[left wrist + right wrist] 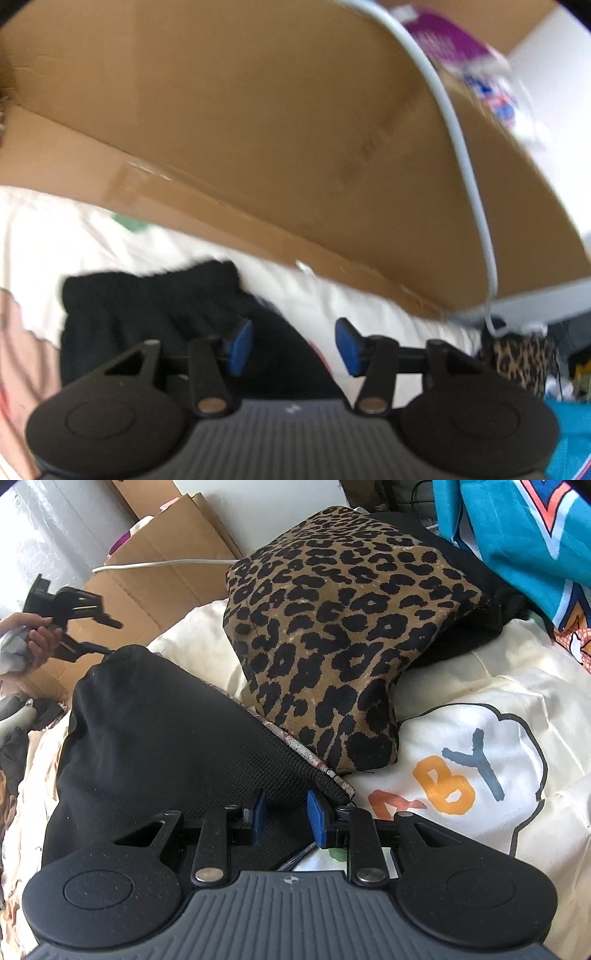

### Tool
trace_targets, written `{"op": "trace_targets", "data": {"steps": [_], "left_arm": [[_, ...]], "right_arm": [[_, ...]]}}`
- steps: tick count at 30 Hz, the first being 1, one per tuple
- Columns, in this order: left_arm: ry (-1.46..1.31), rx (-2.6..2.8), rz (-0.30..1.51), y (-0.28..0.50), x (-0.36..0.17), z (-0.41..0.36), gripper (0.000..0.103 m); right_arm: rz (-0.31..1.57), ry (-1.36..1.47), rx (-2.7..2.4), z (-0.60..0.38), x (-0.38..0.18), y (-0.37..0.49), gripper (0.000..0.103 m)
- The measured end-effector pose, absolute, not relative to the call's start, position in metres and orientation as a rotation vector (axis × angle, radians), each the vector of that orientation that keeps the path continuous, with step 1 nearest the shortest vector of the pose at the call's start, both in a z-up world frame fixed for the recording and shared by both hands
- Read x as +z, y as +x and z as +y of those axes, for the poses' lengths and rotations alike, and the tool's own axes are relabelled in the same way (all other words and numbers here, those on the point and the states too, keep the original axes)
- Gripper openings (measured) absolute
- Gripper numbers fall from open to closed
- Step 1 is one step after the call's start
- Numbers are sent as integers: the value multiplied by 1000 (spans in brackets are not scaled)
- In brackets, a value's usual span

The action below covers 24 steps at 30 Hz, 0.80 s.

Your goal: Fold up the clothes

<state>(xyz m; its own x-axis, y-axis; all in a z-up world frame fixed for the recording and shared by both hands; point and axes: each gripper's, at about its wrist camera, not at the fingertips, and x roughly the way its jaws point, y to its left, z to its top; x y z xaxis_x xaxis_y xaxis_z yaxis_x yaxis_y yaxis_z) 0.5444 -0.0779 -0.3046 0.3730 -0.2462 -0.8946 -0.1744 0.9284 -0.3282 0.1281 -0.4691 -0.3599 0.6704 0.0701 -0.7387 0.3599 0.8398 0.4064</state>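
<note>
The black garment (155, 746) lies on the cream bedsheet (498, 686), just left of a leopard-print cushion (343, 627) that touches its edge; the right gripper (285, 818) has its fingers narrowly parted over the garment's near right corner, gripping nothing clearly; the left gripper (293, 345) hovers with fingers wide above the garment's far side, a cardboard box (258, 110) beyond it.

my bed: cream cover (480, 686), "BY" print | on it: black garment (166, 738); leopard pillow (332, 627) beside it; cardboard (258, 129) at far edge
</note>
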Motion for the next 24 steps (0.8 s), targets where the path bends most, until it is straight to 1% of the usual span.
{"op": "trace_targets", "data": {"steps": [6,7,8,9,10,11,12,13,14,15,16,17,19,24], "left_arm": [[-432,-20,1240,546,-316,-67,53],[-425,-14,1249,545,-320,-68,50],[-406,-8,1253,545,-324,-70,39],[-375,-4,1256,544,-328,-73,31],[-336,1,1261,545,-333,-74,17],[-314,6,1264,546,-338,-74,11],[-315,5,1266,547,-343,-73,11],[-321,3,1268,548,-349,-72,9],[-322,1,1270,550,-354,-71,8],[-316,-5,1271,551,-356,-72,8],[-306,-12,1271,552,-359,-73,8],[-295,-20,1269,553,-361,-75,8],[-276,-35,1264,555,-364,-79,7],[-236,-52,1250,564,-368,-87,7]], "right_arm": [[832,569,-164,-471,-361,128,31],[833,570,-162,-471,-361,128,31],[837,560,-154,-470,-361,129,31],[843,553,-145,-471,-362,130,31],[850,547,-135,-472,-362,131,31],[857,541,-125,-473,-362,132,30],[860,549,-121,-475,-363,133,30],[862,561,-118,-478,-363,132,27],[864,580,-123,-482,-364,132,20],[866,601,-130,-486,-366,131,17],[866,627,-139,-491,-368,130,8],[866,660,-149,-496,-370,129,4],[865,701,-149,-501,-373,128,4],[879,636,-168,-493,-368,133,4]]}}
